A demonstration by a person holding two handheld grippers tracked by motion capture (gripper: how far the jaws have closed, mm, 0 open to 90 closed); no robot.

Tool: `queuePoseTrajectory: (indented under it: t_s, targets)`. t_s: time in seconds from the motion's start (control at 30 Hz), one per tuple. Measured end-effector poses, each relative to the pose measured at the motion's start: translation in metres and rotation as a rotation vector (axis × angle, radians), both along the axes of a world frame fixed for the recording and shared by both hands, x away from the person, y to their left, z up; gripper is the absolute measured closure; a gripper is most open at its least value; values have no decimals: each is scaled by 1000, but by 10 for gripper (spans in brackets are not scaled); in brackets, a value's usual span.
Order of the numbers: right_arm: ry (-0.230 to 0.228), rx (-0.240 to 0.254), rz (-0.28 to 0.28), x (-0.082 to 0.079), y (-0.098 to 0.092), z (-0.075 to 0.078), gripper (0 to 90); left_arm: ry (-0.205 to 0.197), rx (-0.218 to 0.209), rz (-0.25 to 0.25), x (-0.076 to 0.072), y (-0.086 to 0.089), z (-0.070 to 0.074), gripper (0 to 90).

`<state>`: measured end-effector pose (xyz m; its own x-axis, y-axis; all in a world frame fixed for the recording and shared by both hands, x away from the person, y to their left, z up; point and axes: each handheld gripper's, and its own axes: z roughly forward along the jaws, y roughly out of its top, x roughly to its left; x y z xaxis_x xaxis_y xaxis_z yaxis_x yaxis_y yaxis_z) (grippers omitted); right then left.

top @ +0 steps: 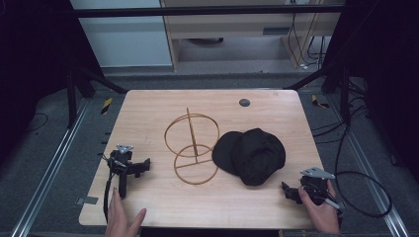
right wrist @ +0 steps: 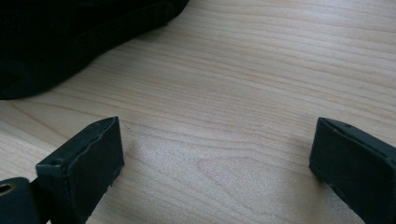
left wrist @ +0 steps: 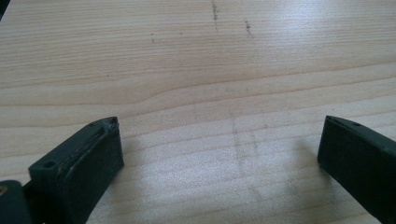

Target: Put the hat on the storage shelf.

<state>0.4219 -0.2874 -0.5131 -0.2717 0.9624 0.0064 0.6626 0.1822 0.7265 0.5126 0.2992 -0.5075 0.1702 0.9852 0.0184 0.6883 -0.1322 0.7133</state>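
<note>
A black cap [top: 253, 154] lies right of the table's middle. Just left of it stands a golden wire stand [top: 192, 148] made of two rings on a central post. My left gripper [top: 134, 167] rests on the table near the left edge. Its jaws are open over bare wood [left wrist: 219, 128], and the person's left hand [top: 123, 218] lies flat behind it, off the handle. The right hand holds my right gripper [top: 291, 191] at the front right corner. This gripper is open [right wrist: 217, 128], low over the wood, with the cap [right wrist: 70, 37] just beyond its left jaw.
The wooden table [top: 148, 113] has a small dark disc [top: 244, 102] near its far edge. Cables [top: 365, 197] trail off the right side. Dark frame posts and floor rails surround the table.
</note>
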Motion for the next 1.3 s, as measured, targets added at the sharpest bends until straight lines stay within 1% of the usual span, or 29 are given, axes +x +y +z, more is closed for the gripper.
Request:
queuePoseTrajectory:
  t_s: [0.07, 0.13, 0.2, 0.3, 0.33, 0.37, 0.4, 0.43, 0.47, 0.5, 0.53, 0.57, 0.63, 0.73, 0.87, 0.93, 1.0, 1.03, 1.1, 1.13, 1.2, 1.3]
  targets:
    - [1, -1, 0, 1, 1, 0, 12, 2, 0, 32, 1, -3, 0, 0]
    - [5, 0, 1, 2, 1, 0, 7, 2, 0, 32, 1, -3, 0, 0]
    - [2, -1, -1, 4, 1, 0, 10, 1, -1, 50, 0, -5, 0, 0]
    - [0, 4, 3, 4, 1, 0, 35, 2, -1, 51, 0, -5, 0, 0]
    - [12, 7, 17, 4, 1, 3, 87, 2, -1, 51, 0, -5, 0, 0]
    - [18, 6, 28, 4, 2, 6, 86, 2, 0, 50, 0, -5, 0, 0]
    - [18, 6, 28, 4, 2, 6, 86, 2, 0, 50, 0, -5, 0, 0]
    - [18, -4, 32, 3, 2, 8, 80, 1, -1, 51, 0, -5, 0, 0]
    - [29, -31, 60, 3, 3, 14, 88, 2, -1, 50, 0, -5, 0, 0]
    - [43, -56, 94, 4, 4, 24, 97, 2, -1, 35, -1, -3, 0, 0]
    - [45, -70, 115, 4, 6, 30, 103, 1, -3, 30, -1, -3, 0, 0]
    - [52, -76, 129, 5, 7, 36, 110, 1, -4, 22, -1, -2, 0, 0]
    - [59, -105, 174, 8, 10, 49, 126, 1, -5, 14, -1, -1, 0, 0]
    - [73, -121, 238, 13, 17, 70, 158, -1, -4, -3, -1, 0, 0, 0]
    - [86, -152, 283, 22, 22, 93, 184, -1, -2, -4, -1, 0, 0, 0]
    - [98, -180, 306, 26, 23, 105, 218, 2, 1, -7, -1, 0, 0, 0]
    - [92, -204, 329, 30, 25, 116, 236, 2, 2, -7, -1, 0, 0, 0]
    - [90, -205, 342, 31, 26, 121, 249, 2, 1, -6, -1, 0, 0, 0]
    - [93, -189, 378, 35, 30, 130, 264, 2, 1, -4, -2, 0, 0, 0]
    - [100, -192, 397, 38, 33, 133, 268, 2, 1, -4, -2, 0, 0, 0]
    - [114, -218, 421, 44, 38, 137, 278, 4, 2, -2, -2, 0, 0, 0]
    - [131, -231, 448, 56, 46, 140, 290, 3, 1, -3, -3, 0, 0, 0]
